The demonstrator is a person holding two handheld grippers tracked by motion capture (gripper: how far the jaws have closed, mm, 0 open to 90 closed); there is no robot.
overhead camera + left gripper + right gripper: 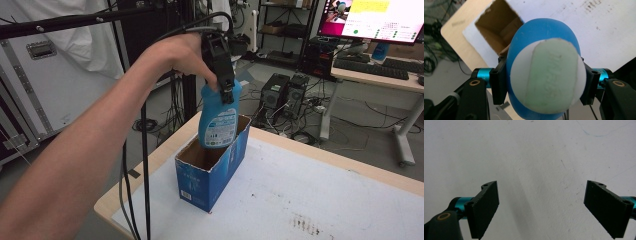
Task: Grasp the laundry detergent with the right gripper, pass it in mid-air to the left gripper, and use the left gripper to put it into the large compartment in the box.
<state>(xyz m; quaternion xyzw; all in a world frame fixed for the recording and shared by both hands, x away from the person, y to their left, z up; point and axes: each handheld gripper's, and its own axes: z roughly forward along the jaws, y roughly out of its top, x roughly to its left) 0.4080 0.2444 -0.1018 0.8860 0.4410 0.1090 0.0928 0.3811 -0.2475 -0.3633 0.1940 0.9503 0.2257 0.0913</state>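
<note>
My left gripper [226,92] is shut on a blue plastic bottle [218,120] near its top and holds it upright over an open blue cardboard box [212,170] at the table's left corner. The bottle's lower end hangs just inside the box's opening. In the left gripper view the bottle [544,32] appears from above, with a pale green cap [551,75] clamped between the black jaws of the left gripper [543,83]; the box's brown interior [499,25] lies below. My right gripper [544,205] is open over the bare white table sheet [536,152], nothing between its jaws.
The white sheet [300,195] covers a wooden table whose left edge [150,160] runs close to the box. Black cables [145,175] hang down at the left. A desk with monitor [372,20], keyboard and computer towers [285,92] stands beyond.
</note>
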